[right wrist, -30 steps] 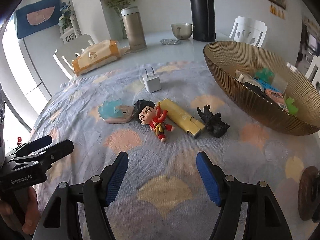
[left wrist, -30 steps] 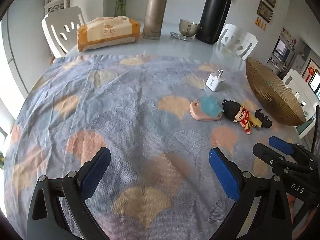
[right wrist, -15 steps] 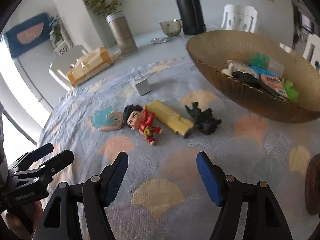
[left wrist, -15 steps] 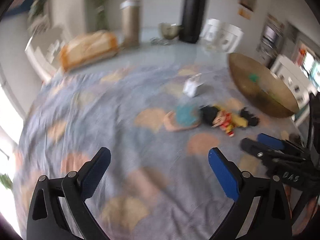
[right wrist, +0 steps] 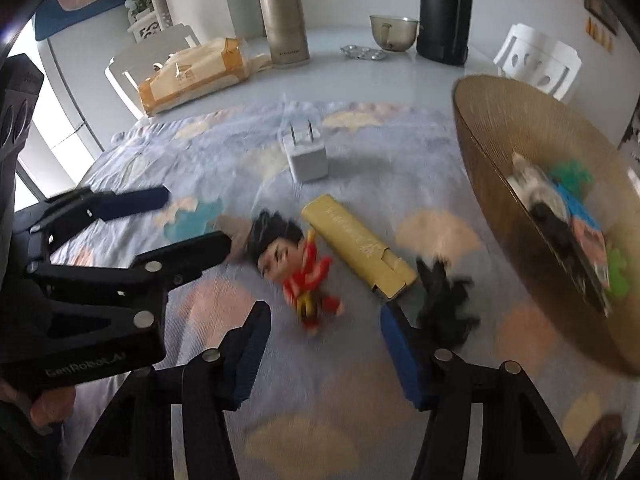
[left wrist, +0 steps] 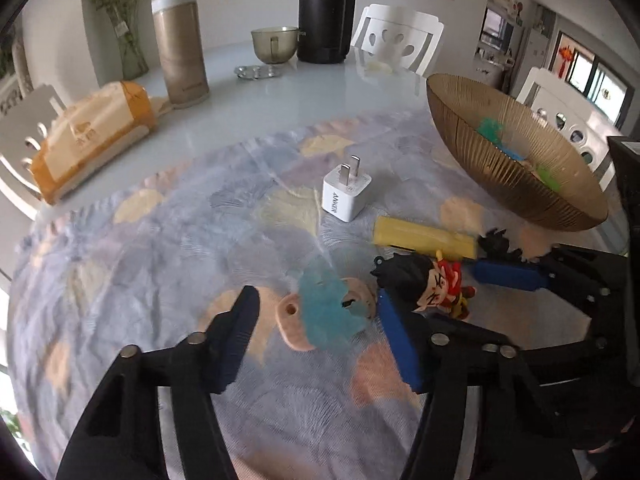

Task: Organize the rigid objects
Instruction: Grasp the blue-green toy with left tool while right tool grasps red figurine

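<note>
A pink and blue flat toy [left wrist: 326,314] lies on the patterned cloth between the open fingers of my left gripper [left wrist: 320,308]. A black-haired red figure [left wrist: 430,284] [right wrist: 298,266] lies just right of it, in front of my open right gripper [right wrist: 324,320]. A yellow bar [left wrist: 424,236] [right wrist: 358,240], a black spiky toy [right wrist: 446,304] and a white charger plug [left wrist: 346,194] [right wrist: 306,156] lie nearby. A ribbed amber bowl [left wrist: 508,168] [right wrist: 520,216] at the right holds several small items.
At the back of the table stand a tissue pack [left wrist: 88,136], a beige flask [left wrist: 180,46], a black flask [left wrist: 324,8], a glass cup [left wrist: 274,44] and a small metal dish [left wrist: 258,71]. White chairs stand around the table.
Both grippers have moved forward and down toward the toys. My left gripper now straddles the pink and blue toy; my right gripper is close to the red figure. Both stay open.
</note>
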Tool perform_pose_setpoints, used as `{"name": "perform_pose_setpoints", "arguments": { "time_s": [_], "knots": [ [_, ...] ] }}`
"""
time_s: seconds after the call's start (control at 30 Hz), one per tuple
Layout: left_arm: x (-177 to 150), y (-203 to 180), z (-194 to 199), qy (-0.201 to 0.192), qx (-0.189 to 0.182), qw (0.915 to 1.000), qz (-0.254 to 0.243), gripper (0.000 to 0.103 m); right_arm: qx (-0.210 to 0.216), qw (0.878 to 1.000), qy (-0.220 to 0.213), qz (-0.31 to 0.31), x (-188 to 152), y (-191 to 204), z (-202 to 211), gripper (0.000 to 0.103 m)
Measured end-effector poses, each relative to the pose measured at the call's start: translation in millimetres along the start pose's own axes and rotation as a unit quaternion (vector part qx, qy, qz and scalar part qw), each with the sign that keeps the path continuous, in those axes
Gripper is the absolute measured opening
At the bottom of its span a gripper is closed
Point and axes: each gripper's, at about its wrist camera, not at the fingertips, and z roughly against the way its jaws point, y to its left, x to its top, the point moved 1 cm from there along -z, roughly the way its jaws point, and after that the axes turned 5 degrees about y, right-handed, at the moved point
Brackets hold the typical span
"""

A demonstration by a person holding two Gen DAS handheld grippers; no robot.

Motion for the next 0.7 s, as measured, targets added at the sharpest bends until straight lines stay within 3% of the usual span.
{"name": "perform_pose_setpoints", "arguments": {
  "time_s": [0.03, 0.07, 0.23, 0.37, 0.6, 0.7],
  "knots": [
    [-1, 0, -2, -0.001, -0.006, 1.0, 0.0, 0.037, -0.004, 1.0, -0.003, 0.003, 2, 1, -2, 0.056],
    [-2, 0, -2, -0.004, -0.013, 0.9999, 0.0, 0.033, -0.01, 1.0, -0.01, 0.011, 4, 6, -4, 0.053],
    [-7, 2, 1, -0.019, -0.01, 0.9997, 0.013, 0.032, -0.025, 0.998, -0.036, 0.045, 4, 23, -6, 0.03],
    [-15, 5, 18, -0.029, -0.017, 0.999, 0.031, 0.032, -0.028, 0.997, -0.048, 0.054, -1, 25, 1, 0.029],
    [-64, -6, 63, -0.049, -0.022, 0.9977, 0.042, 0.032, 0.051, 0.998, -0.034, 0.015, -43, 16, 37, 0.029],
    [-86, -16, 68, -0.044, -0.007, 0.9981, 0.041, 0.032, 0.06, 0.997, -0.038, 0.02, -65, 20, 52, 0.029]
  ]
}}
